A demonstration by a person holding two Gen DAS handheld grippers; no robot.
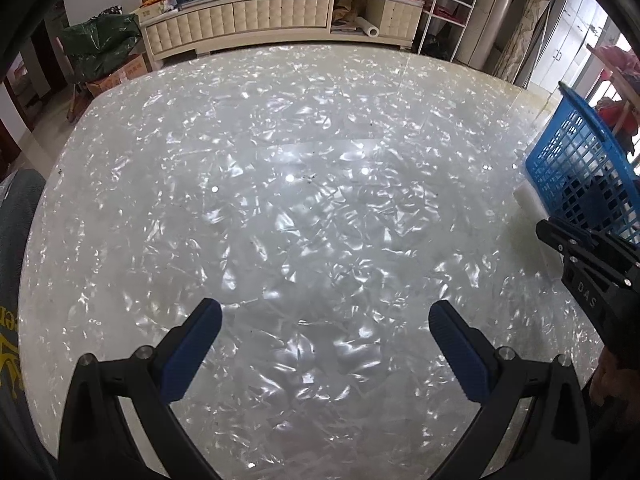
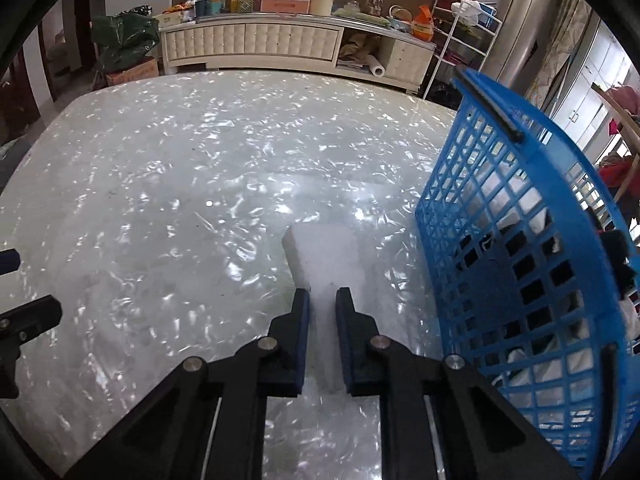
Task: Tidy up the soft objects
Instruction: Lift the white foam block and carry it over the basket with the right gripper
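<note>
A white foam block [image 2: 326,258] lies on the shiny pearl-patterned table [image 2: 160,200], just left of a blue plastic basket [image 2: 516,248]. My right gripper [image 2: 322,300] is shut on the near end of the block, its blue pads pressing both sides. The basket holds white and black soft items, seen through its grid wall. In the left wrist view my left gripper [image 1: 325,316] is open and empty over bare table. The basket [image 1: 576,168], an end of the block [image 1: 528,200] and the right gripper's body [image 1: 592,272] show at the right edge.
A cream TV cabinet [image 1: 280,16] with clutter on top stands beyond the table's far edge. A white wire rack [image 1: 448,4] is at the back right. A green bag on cardboard boxes [image 1: 100,48] sits at the back left.
</note>
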